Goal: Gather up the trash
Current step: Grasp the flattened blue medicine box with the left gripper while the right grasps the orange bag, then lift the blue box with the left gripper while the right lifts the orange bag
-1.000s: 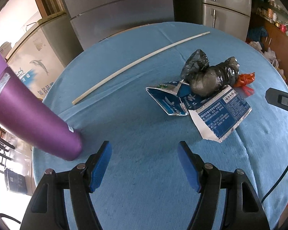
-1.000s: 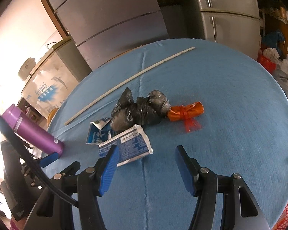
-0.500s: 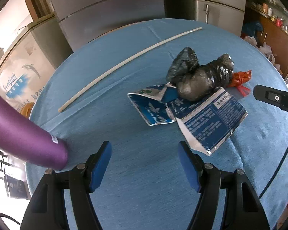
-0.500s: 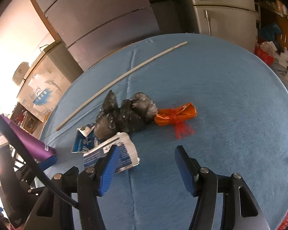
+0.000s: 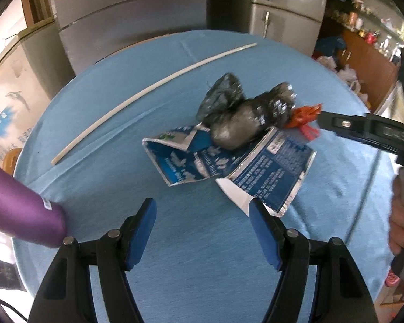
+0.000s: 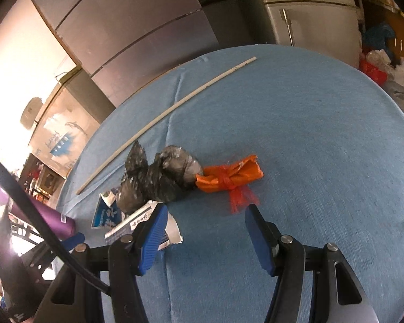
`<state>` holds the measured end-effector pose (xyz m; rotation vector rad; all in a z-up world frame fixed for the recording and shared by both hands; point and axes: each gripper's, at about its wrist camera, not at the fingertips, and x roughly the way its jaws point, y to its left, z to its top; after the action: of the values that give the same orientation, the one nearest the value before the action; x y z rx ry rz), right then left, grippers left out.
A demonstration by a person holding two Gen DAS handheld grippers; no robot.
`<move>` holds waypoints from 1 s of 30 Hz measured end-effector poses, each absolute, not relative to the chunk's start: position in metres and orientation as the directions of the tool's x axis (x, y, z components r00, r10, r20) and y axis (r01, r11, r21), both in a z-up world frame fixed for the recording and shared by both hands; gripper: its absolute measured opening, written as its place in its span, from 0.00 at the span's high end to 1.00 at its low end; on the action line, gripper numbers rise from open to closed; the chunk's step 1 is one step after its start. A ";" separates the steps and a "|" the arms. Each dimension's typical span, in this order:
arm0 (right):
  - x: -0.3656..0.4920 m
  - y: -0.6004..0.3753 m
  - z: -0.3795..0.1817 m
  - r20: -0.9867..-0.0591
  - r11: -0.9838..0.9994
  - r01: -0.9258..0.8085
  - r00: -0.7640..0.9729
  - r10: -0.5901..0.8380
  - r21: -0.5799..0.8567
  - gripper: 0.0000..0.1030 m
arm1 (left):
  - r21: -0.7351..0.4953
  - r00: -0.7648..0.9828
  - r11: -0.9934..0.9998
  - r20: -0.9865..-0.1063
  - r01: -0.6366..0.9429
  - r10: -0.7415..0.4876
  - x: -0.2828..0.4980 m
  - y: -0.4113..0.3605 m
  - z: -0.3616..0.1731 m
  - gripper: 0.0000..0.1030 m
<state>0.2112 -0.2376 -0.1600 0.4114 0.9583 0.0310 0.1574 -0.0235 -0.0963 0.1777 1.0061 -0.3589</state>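
A pile of trash lies mid-table on the blue cloth: a flattened blue-and-white carton (image 5: 229,164) (image 6: 107,215), a crumpled black plastic bag (image 5: 245,115) (image 6: 159,177) on top of it, and an orange net bundle (image 5: 305,118) (image 6: 229,175) at its right. My left gripper (image 5: 202,210) stands open just short of the carton, its right fingertip over the carton's white corner. My right gripper (image 6: 204,215) is open too, hovering near the orange bundle, with nothing between its fingers. Its left finger overlaps the carton's edge in the right wrist view.
A long thin white stick (image 5: 148,91) (image 6: 164,115) lies across the far left of the round table (image 6: 323,134). A purple bottle (image 5: 21,212) (image 6: 56,218) stands at the left edge. Grey refrigerators and a cluttered shelf stand behind. A hand (image 5: 401,215) holds the right gripper's handle.
Both grippers have moved closer to the trash pile, which now looks larger in both views. The right gripper has come down toward the orange bundle. Neither jaw opening has changed.
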 end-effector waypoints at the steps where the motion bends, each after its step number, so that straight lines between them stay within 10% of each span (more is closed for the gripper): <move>1: 0.215 -0.243 -0.162 -0.785 0.908 0.171 0.578 0.223 0.383 0.38 | -0.034 0.485 0.920 -0.841 0.391 -0.238 0.156 -0.024 -0.092 0.31; 11: 0.254 -0.263 -0.189 -0.809 0.808 0.338 0.525 0.263 0.482 0.40 | -0.124 0.420 0.859 -0.832 0.497 -0.363 0.160 -0.046 -0.094 0.30; 20: 0.266 -0.262 -0.197 -0.815 0.826 0.358 0.547 0.192 0.435 0.69 | -0.180 0.374 0.823 -0.824 0.539 -0.425 0.172 -0.072 -0.109 0.30; 30: 0.226 -0.282 -0.186 -0.811 0.858 0.353 0.574 0.116 0.373 0.72 | -0.214 0.340 0.802 -0.822 0.558 -0.457 0.162 -0.069 -0.120 0.54</move>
<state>0.2256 -0.2820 -0.1863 0.5419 0.9617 -0.1469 0.1617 -0.0690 -0.1203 0.1121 1.0298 -0.6621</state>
